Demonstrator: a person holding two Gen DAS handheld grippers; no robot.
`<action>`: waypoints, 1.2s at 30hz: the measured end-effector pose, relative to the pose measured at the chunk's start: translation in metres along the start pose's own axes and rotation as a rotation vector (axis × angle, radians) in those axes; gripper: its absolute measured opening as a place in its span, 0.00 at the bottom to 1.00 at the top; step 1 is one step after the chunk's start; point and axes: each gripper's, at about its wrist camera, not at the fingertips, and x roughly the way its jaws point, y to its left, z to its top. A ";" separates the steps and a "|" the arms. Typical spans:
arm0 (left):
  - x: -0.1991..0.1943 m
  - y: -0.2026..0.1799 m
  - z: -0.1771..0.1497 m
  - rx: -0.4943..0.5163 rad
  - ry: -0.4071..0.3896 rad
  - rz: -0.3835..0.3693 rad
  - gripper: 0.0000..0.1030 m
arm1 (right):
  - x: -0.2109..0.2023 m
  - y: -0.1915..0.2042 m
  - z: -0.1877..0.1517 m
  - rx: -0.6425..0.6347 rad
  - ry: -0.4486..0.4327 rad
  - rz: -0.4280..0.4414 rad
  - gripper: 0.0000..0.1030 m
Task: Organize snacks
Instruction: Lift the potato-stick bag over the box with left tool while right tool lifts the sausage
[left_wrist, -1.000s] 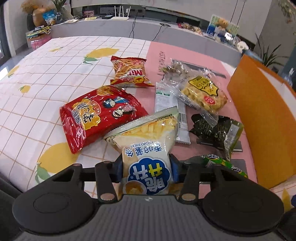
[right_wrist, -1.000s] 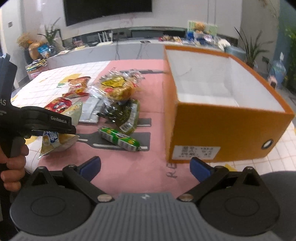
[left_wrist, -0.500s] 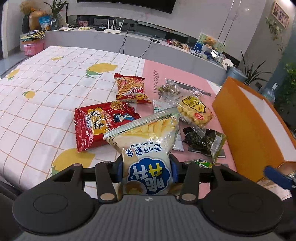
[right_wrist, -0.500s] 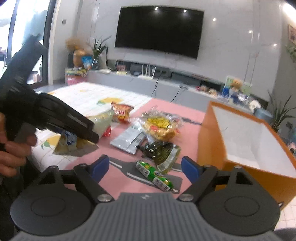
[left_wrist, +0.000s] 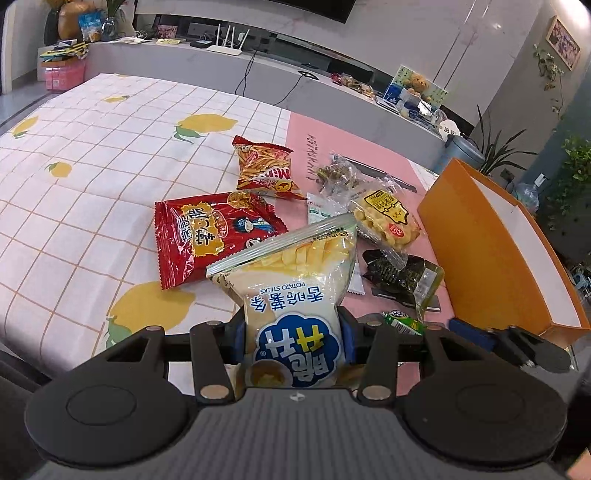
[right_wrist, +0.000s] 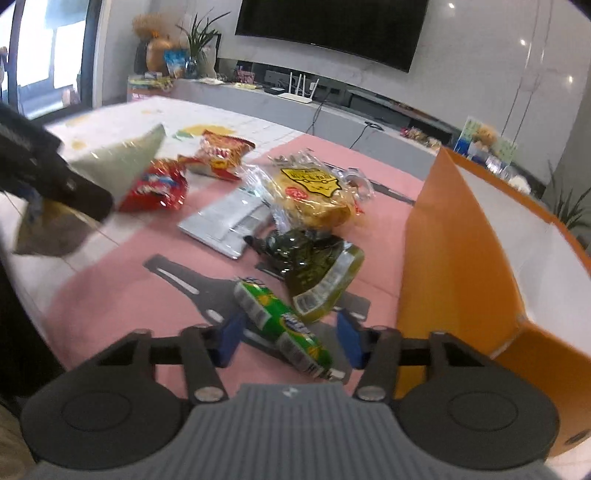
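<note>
Living-room table (left_wrist: 92, 155), dressed in a lemon-print cloth with a pink mat (right_wrist: 122, 280) toward its right side; an open orange box (right_wrist: 454, 258) stands at the right edge.

Item 1, potato-stick bag (left_wrist: 295, 295): pale yellow pouch, blue cloud logo, puffy and crinkled. We have our left gripper (left_wrist: 293, 341) clamped on its lower end, the bag lifted clear of the cloth near the front edge.

Item 2, green snack tube (right_wrist: 280, 325): slim, glossy, lying slantwise on the mat near the front edge, just beside the box. Our right gripper (right_wrist: 288, 341) straddles it; the jaws have just been closing, yet gaps show at both pads, so we judge it not yet gripped.

Items 3–7, loose at mid-table: large red bag (left_wrist: 214, 236), small red stick bag (left_wrist: 264, 168), clear bag of yellow puffs (left_wrist: 386, 218), dark green packet (right_wrist: 314, 266), silver sachet (right_wrist: 225, 221).

Hazards, as we judge them: the tube lies askew to the jaws and may roll or squirt out; its foil is slick. The dark packet touches its far end and may be dragged along. Our puffy bag could slip if squeezed loosely.
</note>
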 end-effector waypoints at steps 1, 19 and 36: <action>0.000 0.000 0.000 0.002 0.001 -0.002 0.52 | 0.003 -0.001 0.000 0.013 0.013 -0.001 0.33; -0.007 -0.007 -0.006 0.062 -0.018 -0.012 0.52 | 0.005 0.002 -0.004 0.011 0.013 0.040 0.20; -0.048 -0.027 0.006 0.109 -0.163 -0.023 0.52 | -0.069 -0.028 0.017 0.255 -0.266 0.043 0.20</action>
